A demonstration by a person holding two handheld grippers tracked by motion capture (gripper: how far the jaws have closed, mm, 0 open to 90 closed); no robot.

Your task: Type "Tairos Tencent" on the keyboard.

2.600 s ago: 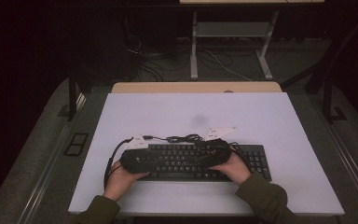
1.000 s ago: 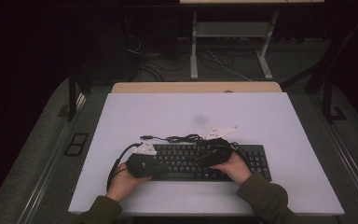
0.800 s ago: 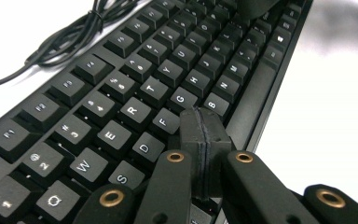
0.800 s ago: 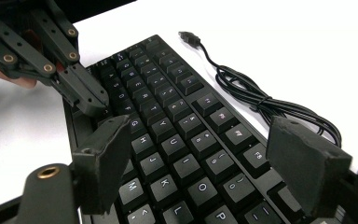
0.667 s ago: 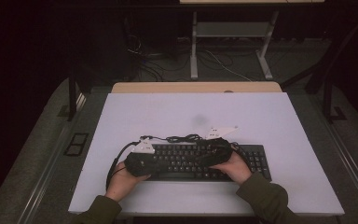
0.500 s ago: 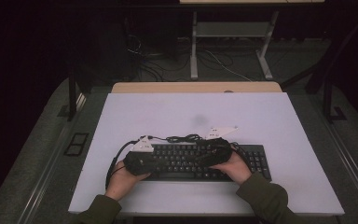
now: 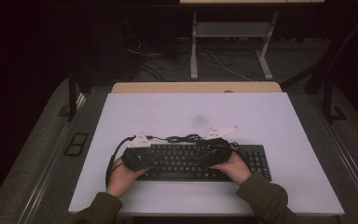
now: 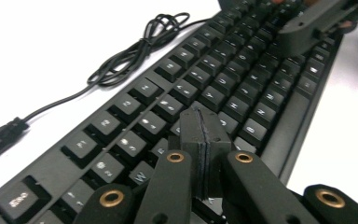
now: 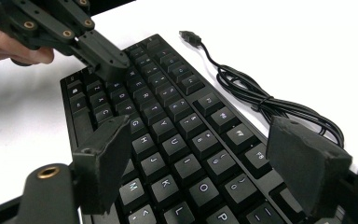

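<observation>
With my left gripper (image 8: pixel 200 135) clenched over the keyboard (image 7: pixel 200 161) near the table's (image 7: pixel 270 116) front edge and my right gripper (image 9: pixel 209 154) released wide above it, I risk its closed tip mashing two keys at once.

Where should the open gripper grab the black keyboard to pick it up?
Probably the keyboard's thin right end, coming in level from the side. It lies flat on the white table, so one jaw would have to slip under an edge; the top is too wide. The right gripper, open, hovers over the keys.
</observation>
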